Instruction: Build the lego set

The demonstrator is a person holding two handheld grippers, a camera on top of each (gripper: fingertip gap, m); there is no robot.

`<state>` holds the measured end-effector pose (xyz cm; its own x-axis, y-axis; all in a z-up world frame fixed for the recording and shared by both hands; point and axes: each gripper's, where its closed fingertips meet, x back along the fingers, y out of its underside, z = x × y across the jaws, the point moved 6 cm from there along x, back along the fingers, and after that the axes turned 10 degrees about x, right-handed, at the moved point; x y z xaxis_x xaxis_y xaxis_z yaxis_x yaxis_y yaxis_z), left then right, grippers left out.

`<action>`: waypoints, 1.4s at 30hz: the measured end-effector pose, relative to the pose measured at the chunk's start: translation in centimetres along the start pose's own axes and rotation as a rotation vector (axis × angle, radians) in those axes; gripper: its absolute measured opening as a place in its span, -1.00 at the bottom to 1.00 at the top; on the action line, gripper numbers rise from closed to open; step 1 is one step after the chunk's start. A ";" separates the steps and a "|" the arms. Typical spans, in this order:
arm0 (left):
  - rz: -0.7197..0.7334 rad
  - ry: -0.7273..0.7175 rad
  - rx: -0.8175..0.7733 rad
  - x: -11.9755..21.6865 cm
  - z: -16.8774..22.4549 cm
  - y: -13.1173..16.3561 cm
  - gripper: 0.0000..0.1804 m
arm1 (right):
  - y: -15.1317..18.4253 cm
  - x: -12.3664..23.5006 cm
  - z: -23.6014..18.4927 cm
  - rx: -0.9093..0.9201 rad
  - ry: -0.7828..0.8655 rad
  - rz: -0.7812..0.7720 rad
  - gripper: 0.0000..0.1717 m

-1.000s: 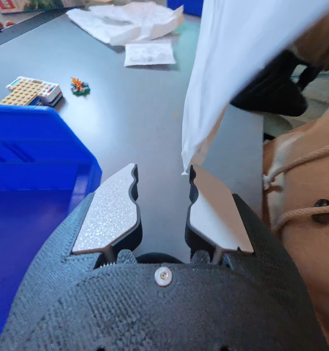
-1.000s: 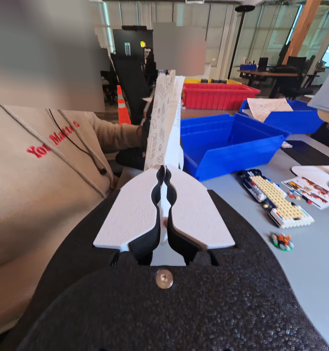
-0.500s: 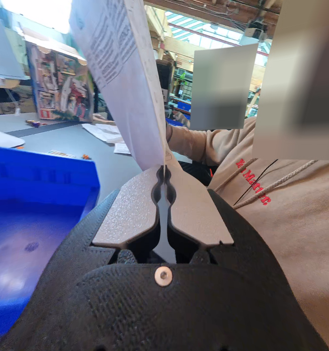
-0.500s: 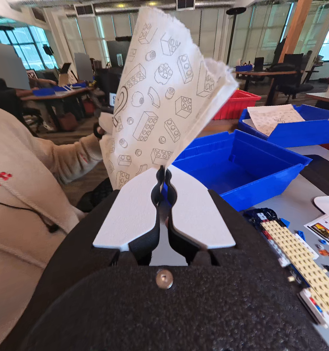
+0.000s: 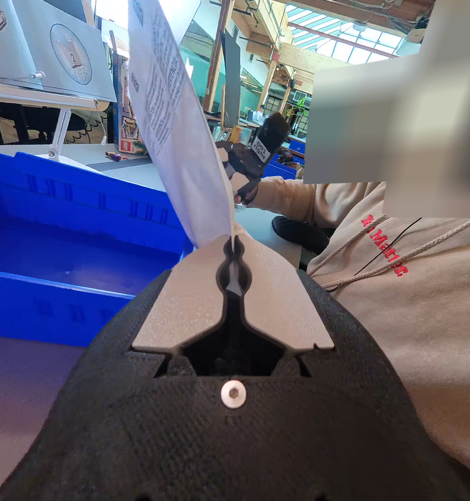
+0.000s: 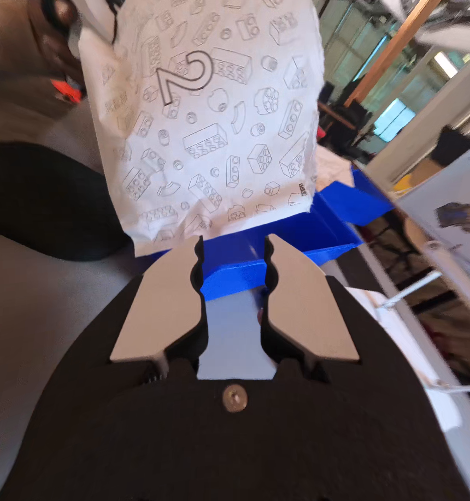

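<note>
White paper bag [image 6: 215,130] printed with outline drawings of toy bricks, held upright above an open blue plastic bin [image 5: 65,244] on a grey tabletop [image 6: 234,339]. Pinched at one bottom corner by the left gripper [image 5: 233,241], both pale pads closed flat against the paper edge. Right gripper [image 6: 232,240] just beside the bag's lower edge, pads spread apart, nothing between them, blue bin wall visible through the gap. Also seen in the left wrist view behind the bag [image 5: 244,173]. Beige hooded sweatshirt [image 5: 404,311] of a person close on the right of that view. White stand holding a printed sheet [image 5: 52,70] beyond the bin. Seemingly mid-handover: bag carried by one gripper alone, likely a one-handed hold over the bin.
</note>
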<state>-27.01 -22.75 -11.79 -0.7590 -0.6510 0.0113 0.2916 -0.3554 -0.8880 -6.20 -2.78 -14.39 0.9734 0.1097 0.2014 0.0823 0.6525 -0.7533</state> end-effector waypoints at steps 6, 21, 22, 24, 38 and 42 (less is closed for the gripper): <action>-0.004 -0.010 -0.034 -0.4 -0.6 -1.7 -0.99 | -0.3 -1.6 -4.0 0.484 0.111 -0.082 -0.38; 0.159 0.051 0.124 -2.1 0.1 -5.2 -1.00 | -3.0 -2.5 -1.0 0.780 0.467 -0.091 -0.83; 0.144 0.011 0.118 -2.0 -0.2 -4.7 -1.00 | -2.9 -2.4 -1.3 0.766 0.430 -0.105 -0.85; 0.094 -0.071 0.124 -1.9 -0.7 -3.2 -0.99 | -2.6 -2.0 -2.4 0.712 0.341 -0.134 -0.87; -0.071 -0.404 -0.236 2.7 -1.2 -2.4 -0.51 | -3.1 -2.8 -2.7 -0.212 -0.141 -0.199 -0.88; -0.260 -0.473 -0.475 2.8 -1.0 -1.9 -0.40 | -2.3 -2.9 -2.6 -0.371 -0.211 -0.225 -0.88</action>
<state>-30.29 -23.19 -10.51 -0.4048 -0.8439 0.3521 -0.2310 -0.2781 -0.9323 -8.67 -6.61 -14.87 0.8609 0.1715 0.4791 0.3945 0.3698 -0.8412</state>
